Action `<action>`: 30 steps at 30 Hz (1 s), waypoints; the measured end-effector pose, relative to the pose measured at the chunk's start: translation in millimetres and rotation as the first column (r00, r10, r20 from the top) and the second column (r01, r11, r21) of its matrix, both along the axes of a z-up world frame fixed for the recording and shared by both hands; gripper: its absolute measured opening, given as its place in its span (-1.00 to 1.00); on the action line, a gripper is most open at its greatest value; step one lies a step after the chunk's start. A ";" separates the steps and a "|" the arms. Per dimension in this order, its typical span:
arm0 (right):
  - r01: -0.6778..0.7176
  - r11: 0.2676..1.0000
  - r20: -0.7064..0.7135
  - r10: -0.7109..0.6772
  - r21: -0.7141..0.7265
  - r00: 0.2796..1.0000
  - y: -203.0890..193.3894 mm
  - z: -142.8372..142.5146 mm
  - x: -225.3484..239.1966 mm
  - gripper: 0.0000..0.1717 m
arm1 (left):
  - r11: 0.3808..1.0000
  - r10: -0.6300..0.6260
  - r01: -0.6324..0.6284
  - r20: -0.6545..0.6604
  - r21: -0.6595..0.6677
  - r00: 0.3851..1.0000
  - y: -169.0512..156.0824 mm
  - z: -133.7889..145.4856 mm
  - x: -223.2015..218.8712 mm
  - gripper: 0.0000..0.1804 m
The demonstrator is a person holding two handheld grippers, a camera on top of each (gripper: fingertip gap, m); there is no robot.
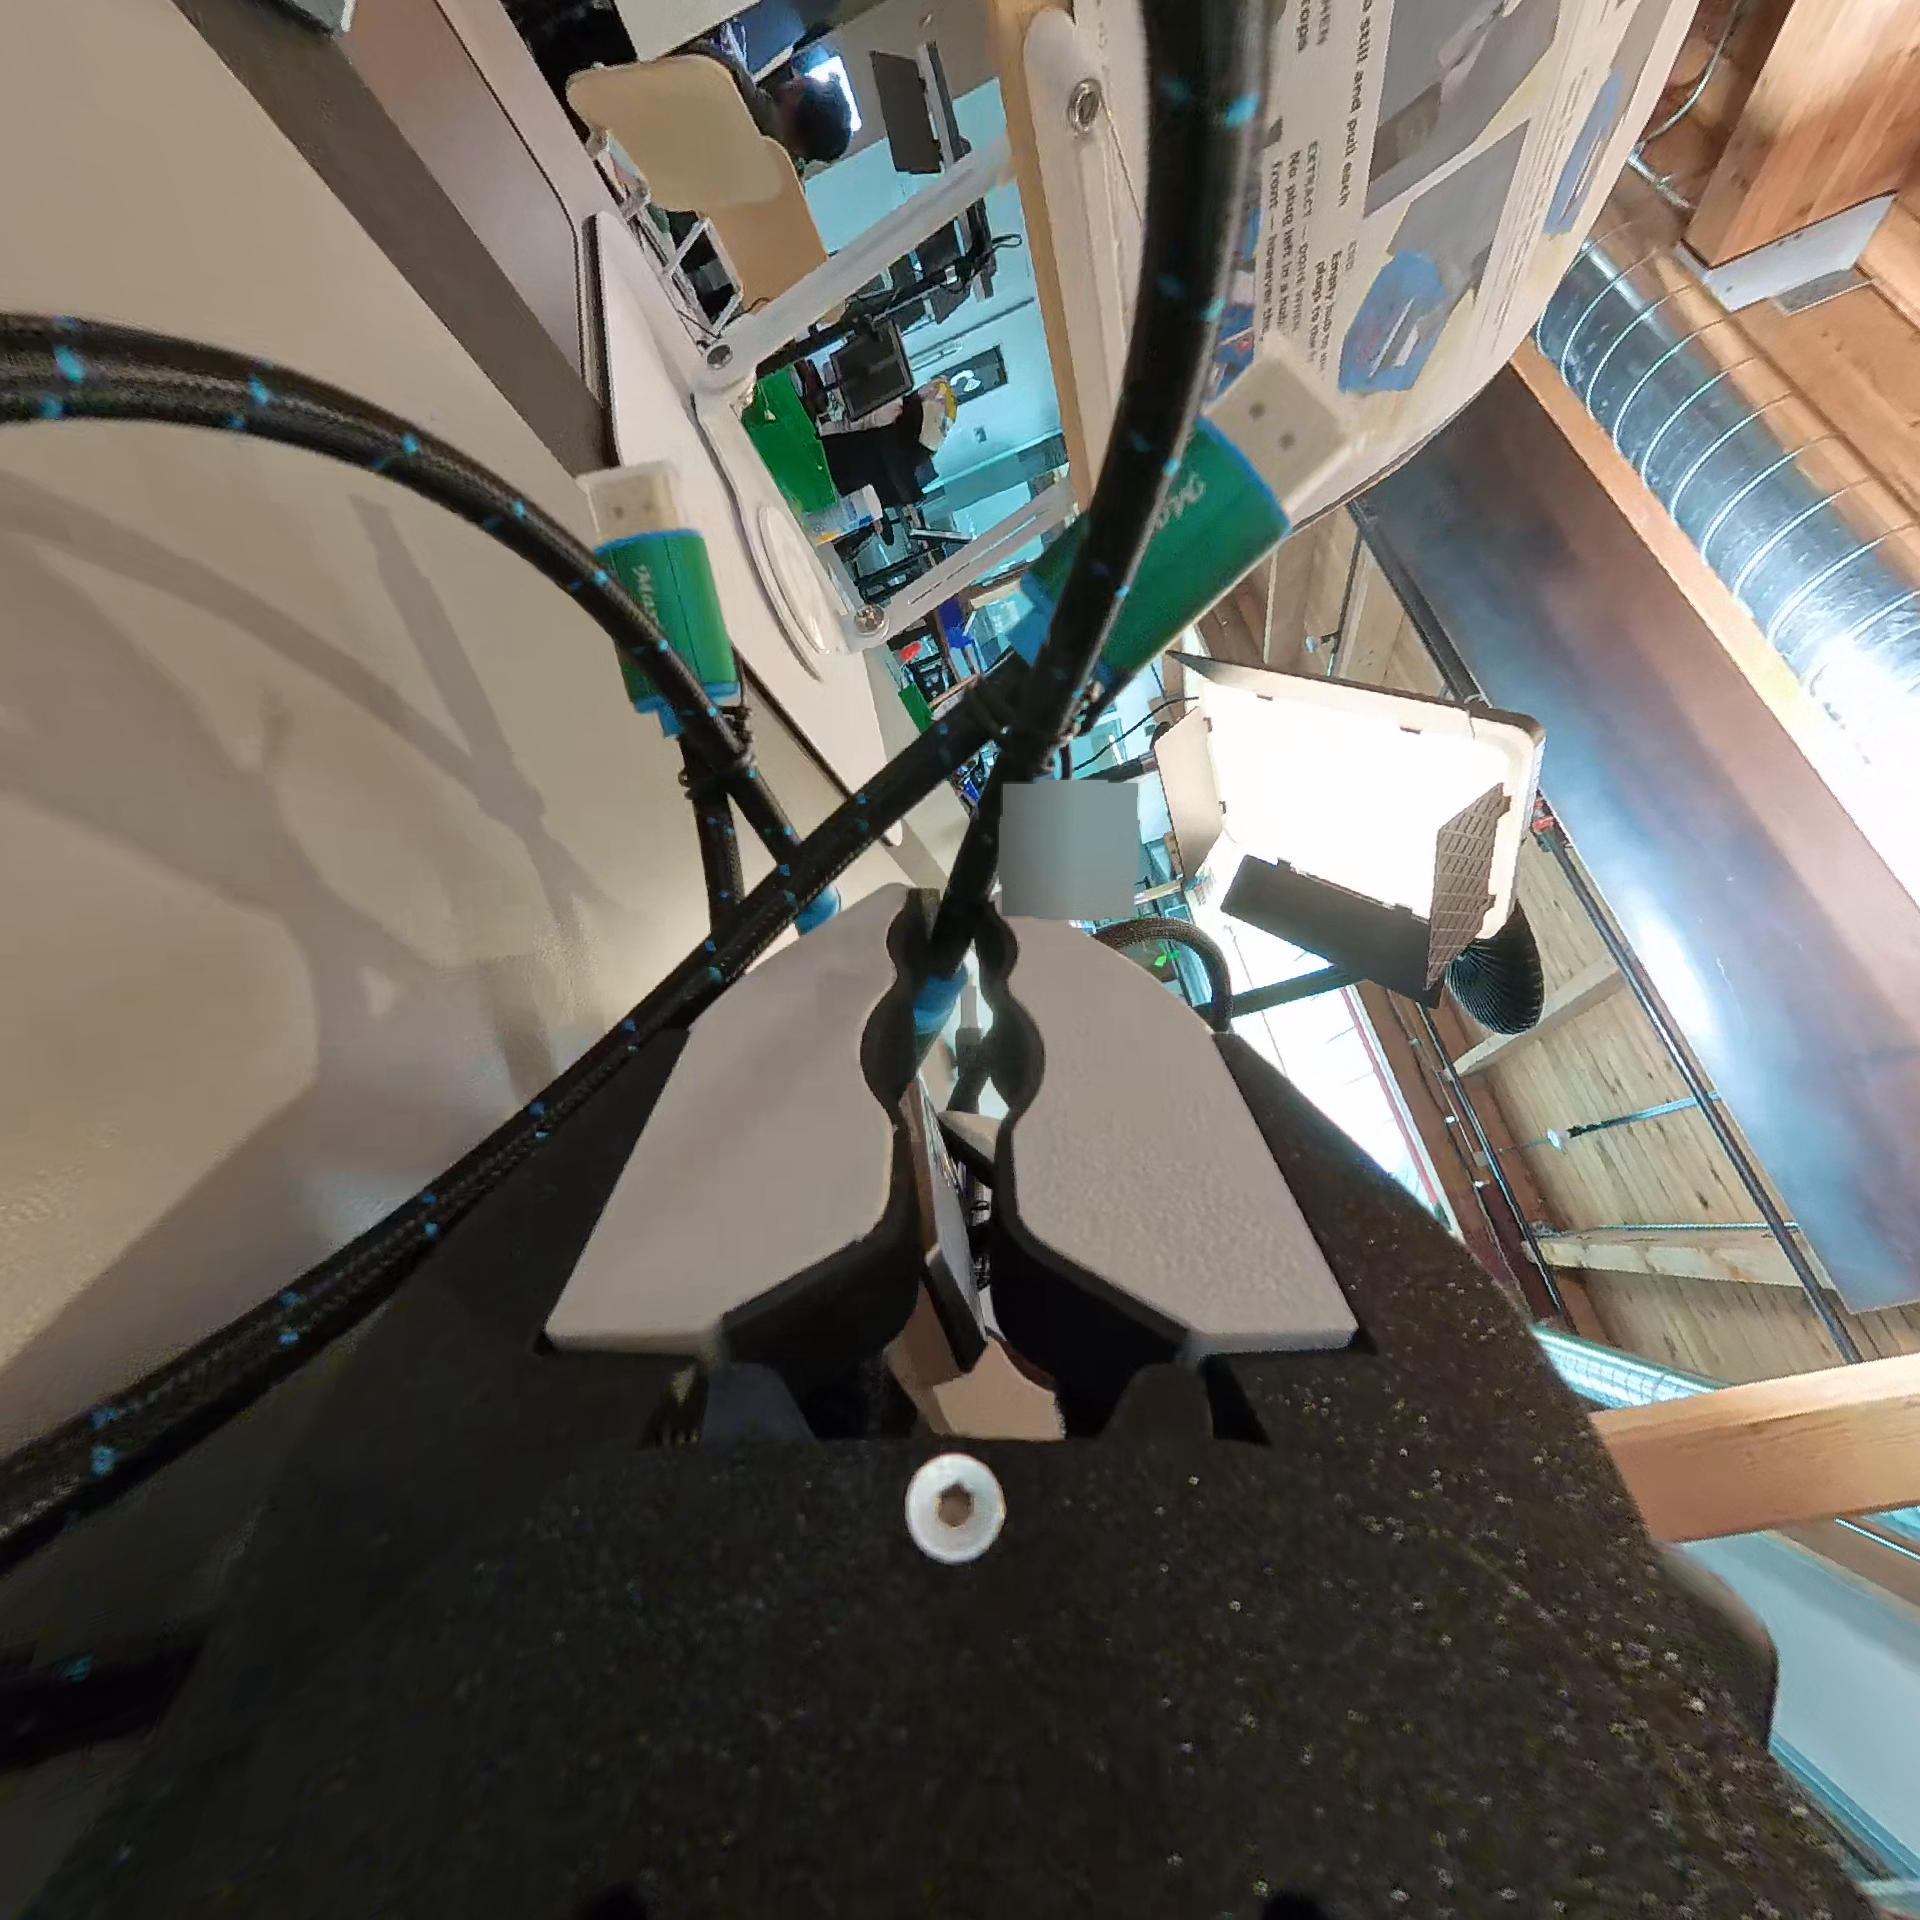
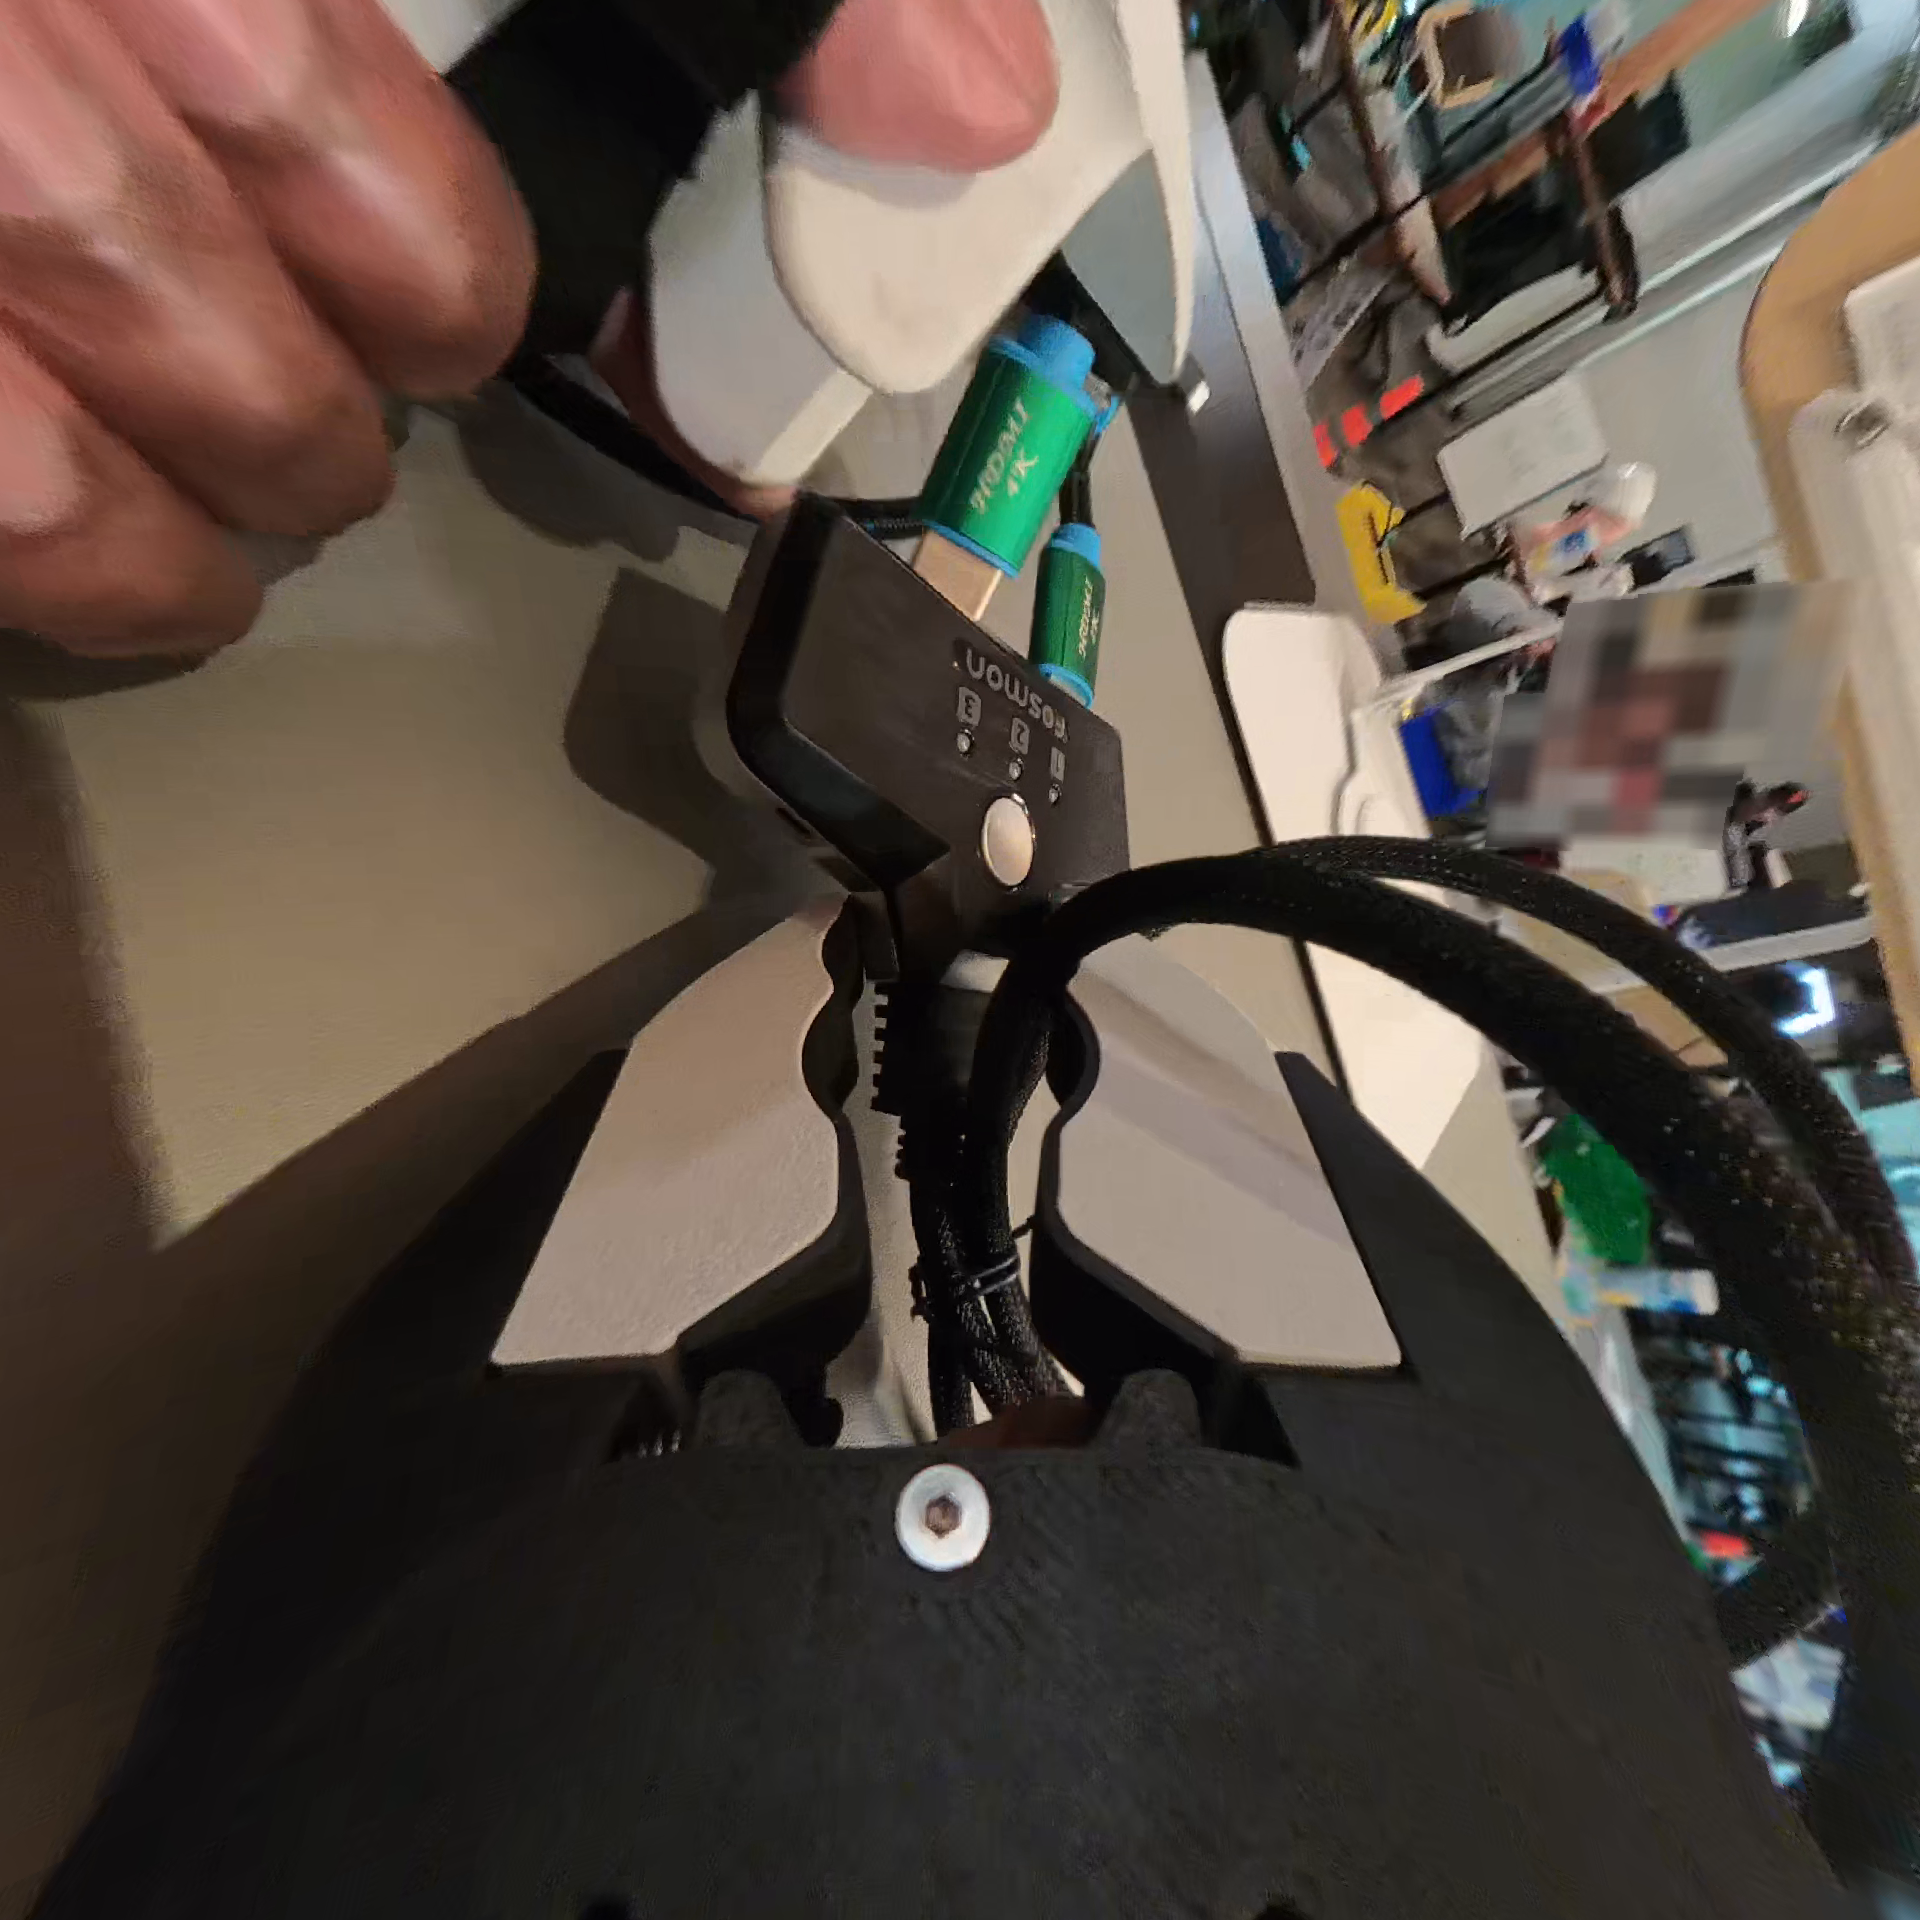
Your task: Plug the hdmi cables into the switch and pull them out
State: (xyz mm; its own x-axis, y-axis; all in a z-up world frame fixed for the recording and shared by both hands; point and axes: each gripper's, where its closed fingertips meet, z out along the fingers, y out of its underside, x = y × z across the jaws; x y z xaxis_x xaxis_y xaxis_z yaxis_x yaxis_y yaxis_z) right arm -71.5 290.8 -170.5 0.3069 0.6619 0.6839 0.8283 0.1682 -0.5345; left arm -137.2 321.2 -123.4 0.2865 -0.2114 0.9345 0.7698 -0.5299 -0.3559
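Note:
My left gripper (image 1: 951, 935) is shut on a black braided cable with blue flecks (image 1: 997, 810), right at its blue collar (image 1: 935, 997). In the right wrist view the left gripper (image 2: 1049, 312) grips behind a green plug (image 2: 997, 457) whose metal tip sits at a black switch box (image 2: 925, 727). A second green plug (image 2: 1070, 613) sits in the box beside it. My right gripper (image 2: 951, 997) is shut on the near end of that box, where its black cable (image 2: 977, 1247) comes out. Two other green plugs, one on the table (image 1: 665, 613) and one hanging with a pale cap (image 1: 1174, 551), show in the left wrist view.
A hand (image 2: 208, 260) holds the left gripper. A thick black sleeved cable loop (image 2: 1558, 935) arcs right of the box. The beige table (image 1: 260, 831) lies below. A bright light panel (image 1: 1351, 810), a poster board (image 1: 1455, 156) and a white frame (image 1: 831, 312) stand beyond. Spacing between my two grippers at the tips: around 9 cm.

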 end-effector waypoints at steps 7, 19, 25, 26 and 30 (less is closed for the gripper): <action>0.115 0.953 -0.059 -0.137 -0.282 0.989 1.1 -11.2 9.5 -0.60 | 0.999 -0.030 0.029 -0.027 -0.027 0.999 -0.9 -4.7 5.7 -0.91; 0.096 0.762 -0.116 -0.220 -0.640 0.969 -5.1 -21.2 13.1 -0.52 | 0.999 -0.042 0.041 -0.038 -0.020 0.998 -1.2 -4.3 8.2 -0.91; 0.080 0.746 -0.132 -0.221 -0.661 0.966 -5.0 -22.0 11.8 -0.47 | 0.999 -0.047 0.046 -0.037 -0.010 0.998 -1.2 -2.8 8.9 -0.91; 0.068 0.746 -0.146 -0.217 -0.663 0.965 -4.7 -22.1 11.1 -0.47 | 0.999 -0.053 0.052 -0.028 -0.009 0.998 -1.1 -2.3 9.1 -0.91; -0.009 0.780 -0.202 -0.151 -0.625 0.968 -4.9 -21.1 6.7 -0.53 | 0.998 -0.059 0.059 0.018 -0.022 0.998 -0.6 -3.1 6.3 -0.91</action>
State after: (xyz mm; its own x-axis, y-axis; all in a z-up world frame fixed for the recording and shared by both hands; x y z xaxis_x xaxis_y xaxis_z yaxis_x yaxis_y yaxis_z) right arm -64.9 285.9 -191.6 0.4634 0.8853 0.0392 0.6651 -0.3182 -0.6756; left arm -130.9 320.6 -126.5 0.2582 -0.2066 0.9437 0.7429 -0.5821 -0.3307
